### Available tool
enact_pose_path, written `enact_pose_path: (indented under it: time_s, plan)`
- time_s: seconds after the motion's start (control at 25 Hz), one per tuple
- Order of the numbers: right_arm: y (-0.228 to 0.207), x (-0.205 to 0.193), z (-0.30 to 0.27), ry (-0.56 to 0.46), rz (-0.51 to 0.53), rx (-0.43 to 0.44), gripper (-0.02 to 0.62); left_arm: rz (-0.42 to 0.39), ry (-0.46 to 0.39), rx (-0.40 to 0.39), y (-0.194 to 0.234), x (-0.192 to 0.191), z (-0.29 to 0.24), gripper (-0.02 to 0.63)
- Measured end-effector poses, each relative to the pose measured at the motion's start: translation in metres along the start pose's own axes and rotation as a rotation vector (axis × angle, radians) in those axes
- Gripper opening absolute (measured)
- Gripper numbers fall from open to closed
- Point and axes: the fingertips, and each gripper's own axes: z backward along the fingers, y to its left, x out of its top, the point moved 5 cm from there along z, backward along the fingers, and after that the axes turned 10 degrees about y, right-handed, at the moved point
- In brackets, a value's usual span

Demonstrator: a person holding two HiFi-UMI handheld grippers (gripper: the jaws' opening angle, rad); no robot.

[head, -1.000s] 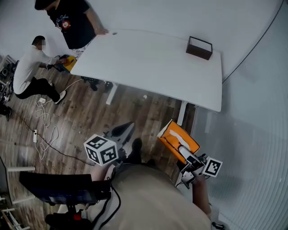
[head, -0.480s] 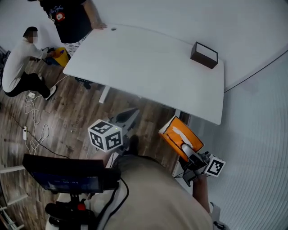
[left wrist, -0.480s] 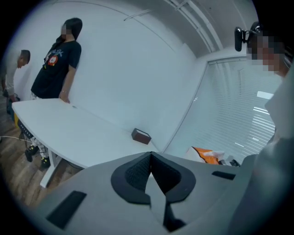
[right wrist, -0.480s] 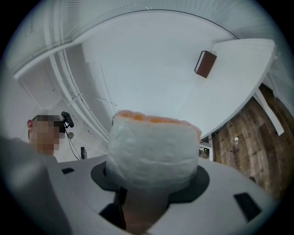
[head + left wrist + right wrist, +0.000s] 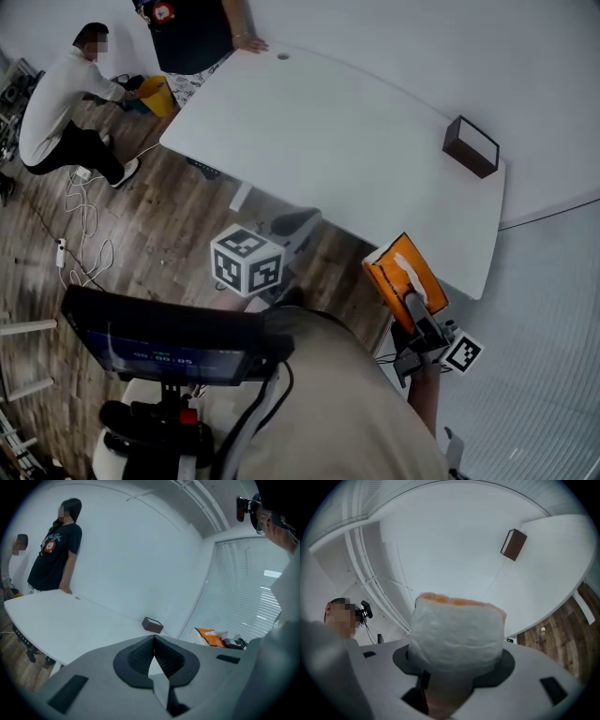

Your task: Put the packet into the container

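In the head view a small dark brown open container [image 5: 471,145] stands at the far right corner of the white table [image 5: 347,141]. Short of the table's near right edge, my right gripper [image 5: 413,306] is shut on an orange and white packet [image 5: 405,270], which it holds in the air. The packet [image 5: 457,630] fills the right gripper view, with the container [image 5: 513,544] far off beyond it. My left gripper [image 5: 306,220] hovers over the floor by the table's near edge. Its jaws [image 5: 153,639] are shut and hold nothing.
One person stands at the table's far left end [image 5: 192,33] with a hand on it. Another crouches on the wooden floor [image 5: 66,112] near a yellow object. Cables [image 5: 84,234] trail over the floor. A dark screen [image 5: 169,342] hangs at my chest.
The table has come closer and shifted right in the head view. The right gripper with the packet has moved up towards the table's near right edge. The grip is unchanged.
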Motion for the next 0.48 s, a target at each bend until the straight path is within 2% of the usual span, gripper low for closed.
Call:
enact_pose_path:
  time_s: [0.36,0.48]
  plan:
    - [-0.0051,0.0044,0.0049,0.074,-0.002,-0.026,0.265,-0.005,0.002,-0.021,-0.0068,-0.0016,0.0007,0.003]
    - [-0.0053,0.0039,0.0066,0.062,0.009,-0.021,0.265,-0.019,0.019,-0.046,-0.0077,-0.007,-0.0005,0.003]
